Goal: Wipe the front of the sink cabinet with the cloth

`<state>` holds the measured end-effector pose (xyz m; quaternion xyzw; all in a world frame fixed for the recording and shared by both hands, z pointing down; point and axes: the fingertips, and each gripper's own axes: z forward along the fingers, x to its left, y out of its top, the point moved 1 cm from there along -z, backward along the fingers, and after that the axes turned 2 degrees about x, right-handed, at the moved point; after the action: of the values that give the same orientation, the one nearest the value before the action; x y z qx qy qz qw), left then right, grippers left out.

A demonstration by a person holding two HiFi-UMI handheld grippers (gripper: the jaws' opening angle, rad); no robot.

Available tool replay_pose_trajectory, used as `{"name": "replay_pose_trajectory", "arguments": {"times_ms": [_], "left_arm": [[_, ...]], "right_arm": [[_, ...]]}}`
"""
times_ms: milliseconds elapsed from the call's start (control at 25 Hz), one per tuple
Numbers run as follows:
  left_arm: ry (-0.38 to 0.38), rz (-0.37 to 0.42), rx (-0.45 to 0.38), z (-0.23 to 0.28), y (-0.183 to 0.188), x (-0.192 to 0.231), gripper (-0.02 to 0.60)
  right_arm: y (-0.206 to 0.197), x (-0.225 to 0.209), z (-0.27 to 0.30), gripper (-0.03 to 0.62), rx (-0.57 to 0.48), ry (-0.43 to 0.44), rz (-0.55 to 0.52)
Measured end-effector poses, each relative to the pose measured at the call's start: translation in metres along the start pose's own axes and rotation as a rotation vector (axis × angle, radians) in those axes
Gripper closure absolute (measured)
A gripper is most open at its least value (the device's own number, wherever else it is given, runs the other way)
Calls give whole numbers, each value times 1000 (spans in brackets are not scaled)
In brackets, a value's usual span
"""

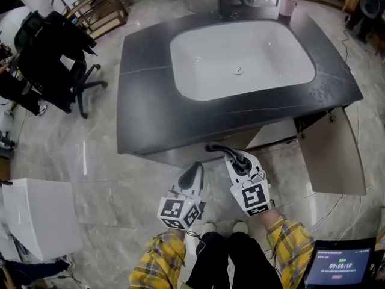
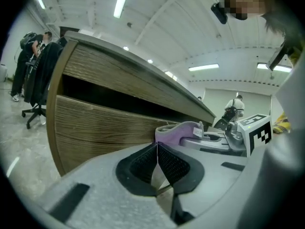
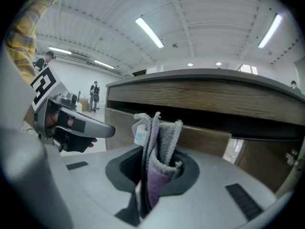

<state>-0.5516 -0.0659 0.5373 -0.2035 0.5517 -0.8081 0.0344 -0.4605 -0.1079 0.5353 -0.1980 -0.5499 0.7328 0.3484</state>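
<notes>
yellow plaid sleeves [image 1: 289,241] are being cut off by the bottom edge of the head view. the left gripper [image 2: 157,151] is being held with its pads pressed together and nothing between them. a folded purple-grey cloth [image 3: 158,140] is being pinched tight between the jaws of the right gripper [image 3: 152,171], close before the wood-grain sink cabinet front [image 3: 209,136]. whether cloth and wood are touching is not being shown clearly. from above, that front is being hidden under the dark countertop [image 1: 144,101], and the cloth is being made out only as a dark tip. an open cabinet door [image 1: 334,155] is being shown at the right.
</notes>
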Motion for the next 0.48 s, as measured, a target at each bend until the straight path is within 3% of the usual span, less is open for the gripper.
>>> {"name": "replay_pose_trajectory", "arguments": {"times_ms": [320,480], "left_arm": [[-93,4,16,47,-5,-51,573],[-122,13,9,59,-5,-69,573]], "right_arm": [[-31,-76,-41,549,47,-155,42],[-44,-94,-56,551,65,-220,74]]}}
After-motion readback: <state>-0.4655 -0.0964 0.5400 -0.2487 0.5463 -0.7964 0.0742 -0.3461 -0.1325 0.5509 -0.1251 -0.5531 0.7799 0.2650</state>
